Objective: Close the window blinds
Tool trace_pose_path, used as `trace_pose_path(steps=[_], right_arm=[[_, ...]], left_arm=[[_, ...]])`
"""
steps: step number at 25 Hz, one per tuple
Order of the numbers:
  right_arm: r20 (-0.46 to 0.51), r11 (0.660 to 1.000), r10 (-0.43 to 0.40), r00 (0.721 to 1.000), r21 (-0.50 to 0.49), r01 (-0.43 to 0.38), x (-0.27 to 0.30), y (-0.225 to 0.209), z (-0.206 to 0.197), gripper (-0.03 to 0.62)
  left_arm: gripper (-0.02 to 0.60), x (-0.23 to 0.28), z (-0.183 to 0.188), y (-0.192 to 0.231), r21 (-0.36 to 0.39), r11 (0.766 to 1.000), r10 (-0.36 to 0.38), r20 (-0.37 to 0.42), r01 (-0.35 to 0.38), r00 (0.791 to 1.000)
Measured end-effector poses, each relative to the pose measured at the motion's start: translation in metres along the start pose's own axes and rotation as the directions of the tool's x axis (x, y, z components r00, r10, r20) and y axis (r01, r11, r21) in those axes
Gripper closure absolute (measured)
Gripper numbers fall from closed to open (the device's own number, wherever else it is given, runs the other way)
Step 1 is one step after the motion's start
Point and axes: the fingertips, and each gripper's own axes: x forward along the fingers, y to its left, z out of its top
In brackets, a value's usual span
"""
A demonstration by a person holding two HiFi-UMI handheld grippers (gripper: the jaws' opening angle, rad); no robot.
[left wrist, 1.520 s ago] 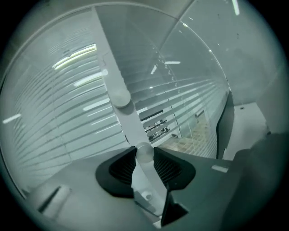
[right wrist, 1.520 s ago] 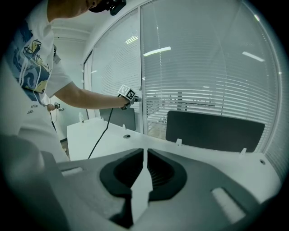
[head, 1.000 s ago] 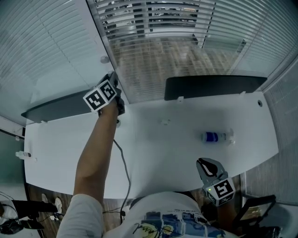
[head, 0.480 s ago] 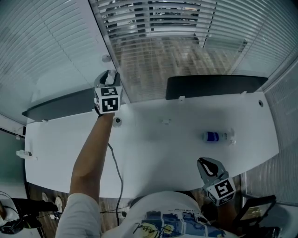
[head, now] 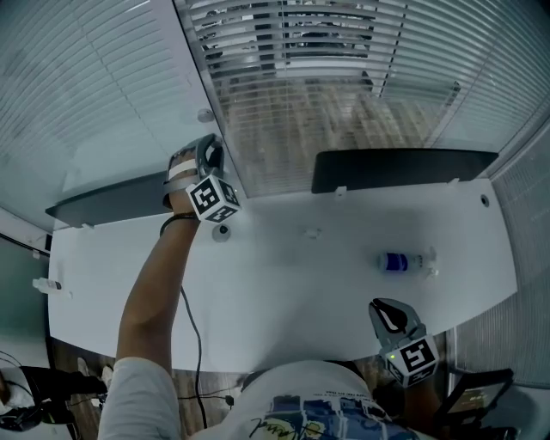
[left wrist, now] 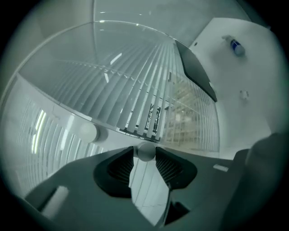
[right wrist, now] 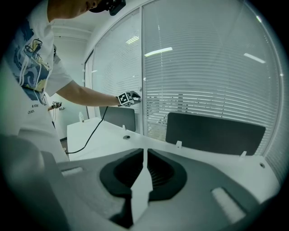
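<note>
Probably an office: long white desk (head: 284, 292), dark desk screens (head: 404, 168), glass partitions (head: 103, 94) with blinds (head: 292, 34).

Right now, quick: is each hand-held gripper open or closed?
Left hand-held gripper: open, jaws have just been opening, round knob between the tips.
Right hand-held gripper: closed, empty.

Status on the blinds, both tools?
Left tool: jaws just been opening, blind knob between tips. Right tool shut, empty, at desk edge. Slats part open, not yet closed. Nothing seen in the way.
</note>
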Motion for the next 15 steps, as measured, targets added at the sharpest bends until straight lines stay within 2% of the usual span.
trace_pose_path(steps=[5,8,10,13,15], right_arm=[[-0.001,1.000,0.004,1.000,-0.003,-0.004,0.003,0.001,0.001,0.577],[-0.002,1.000,0.013,1.000,-0.004,-0.013,0.005,0.002,0.003,0.577],[-0.002,1.000,0.011,1.000,-0.001,-0.011,0.005,0.001,0.001,0.577],[-0.002,1.000,0.010,1.000,-0.002,-0.010,0.006,0.000,0.002,0.577],[0.000,1.000,0.011,1.000,-0.002,-0.011,0.007,0.001,0.004,0.577]], left_arm=[[0.454,0.001,0.000,-0.006,0.166,0.985,0.056,0.007,-0.056,0.998],[0.462,-0.002,-0.001,-0.001,0.195,0.978,0.079,0.012,-0.080,0.997],[0.463,-0.002,-0.001,-0.001,0.142,0.987,0.076,0.018,-0.077,0.997],[0.457,-0.002,0.000,0.002,-0.034,0.997,0.066,0.019,-0.065,0.998],[0.457,-0.003,-0.002,0.004,-0.154,0.986,0.062,0.010,-0.060,0.998]])
